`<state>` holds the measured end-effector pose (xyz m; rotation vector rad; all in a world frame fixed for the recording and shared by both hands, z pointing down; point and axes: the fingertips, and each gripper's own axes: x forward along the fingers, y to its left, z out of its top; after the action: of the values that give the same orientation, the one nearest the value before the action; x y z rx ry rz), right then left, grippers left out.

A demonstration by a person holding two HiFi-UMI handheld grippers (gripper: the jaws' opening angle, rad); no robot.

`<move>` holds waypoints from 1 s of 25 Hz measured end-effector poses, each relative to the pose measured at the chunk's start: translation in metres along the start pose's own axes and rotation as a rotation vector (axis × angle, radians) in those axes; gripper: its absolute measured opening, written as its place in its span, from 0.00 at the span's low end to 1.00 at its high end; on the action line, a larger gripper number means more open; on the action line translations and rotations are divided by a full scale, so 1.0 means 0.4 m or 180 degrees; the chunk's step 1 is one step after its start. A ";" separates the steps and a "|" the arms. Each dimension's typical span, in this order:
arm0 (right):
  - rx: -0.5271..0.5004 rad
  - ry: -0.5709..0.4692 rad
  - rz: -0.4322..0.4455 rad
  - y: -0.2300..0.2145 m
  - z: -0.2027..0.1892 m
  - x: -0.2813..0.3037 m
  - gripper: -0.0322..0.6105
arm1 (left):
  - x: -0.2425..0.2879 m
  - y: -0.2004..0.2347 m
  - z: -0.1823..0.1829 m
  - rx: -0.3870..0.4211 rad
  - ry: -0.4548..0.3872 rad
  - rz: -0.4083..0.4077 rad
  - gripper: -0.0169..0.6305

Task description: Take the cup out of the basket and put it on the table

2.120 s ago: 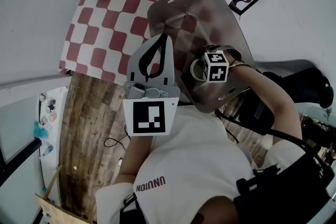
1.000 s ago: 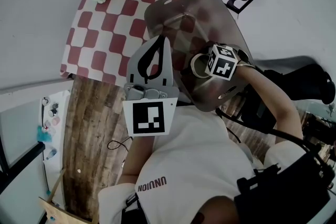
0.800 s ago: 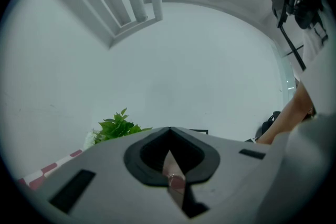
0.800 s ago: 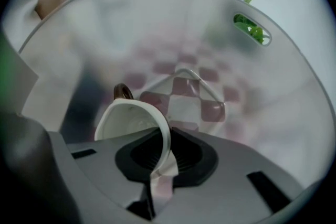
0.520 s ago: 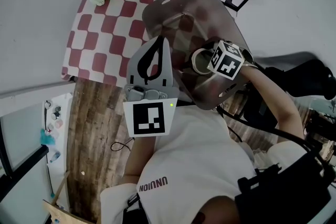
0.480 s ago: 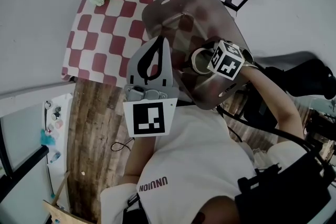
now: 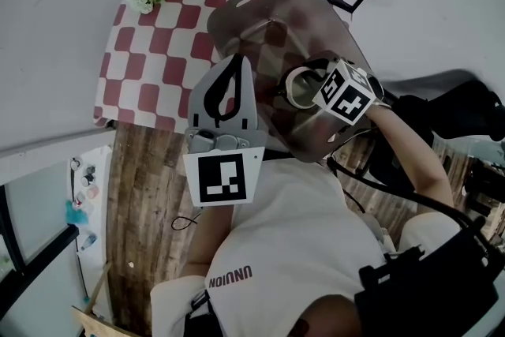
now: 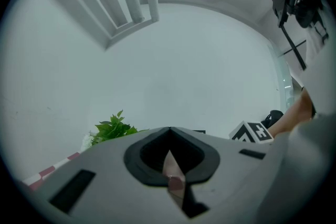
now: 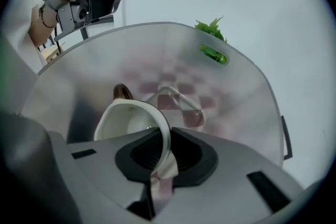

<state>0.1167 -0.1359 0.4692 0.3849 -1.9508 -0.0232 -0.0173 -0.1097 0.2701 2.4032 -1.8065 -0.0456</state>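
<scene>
The cup (image 9: pixel 134 120) hangs within the basket (image 9: pixel 236 92), its rim pinched by the right tool (image 9: pixel 160 162), its bowl at eleven o'clock from the jaws. The left tool (image 8: pixel 169 155) is closed on nothing.

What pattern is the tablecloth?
The tablecloth has red and white checks, best seen in the head view.

Flat, muted indoor light with soft shadows — colours look washed out. Both gripper views are round fisheye frames with black corners, bent edges and blurred foreground.
</scene>
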 end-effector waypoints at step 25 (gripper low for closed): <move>0.0525 -0.0627 -0.0545 -0.055 0.059 -0.146 0.13 | 0.010 -0.034 0.008 0.0096 -0.0002 -0.0119 0.04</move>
<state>0.1218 -0.1443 0.4031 0.6801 -2.1151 -0.0114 -0.0036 -0.1103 0.2655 2.4579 -1.7750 -0.0232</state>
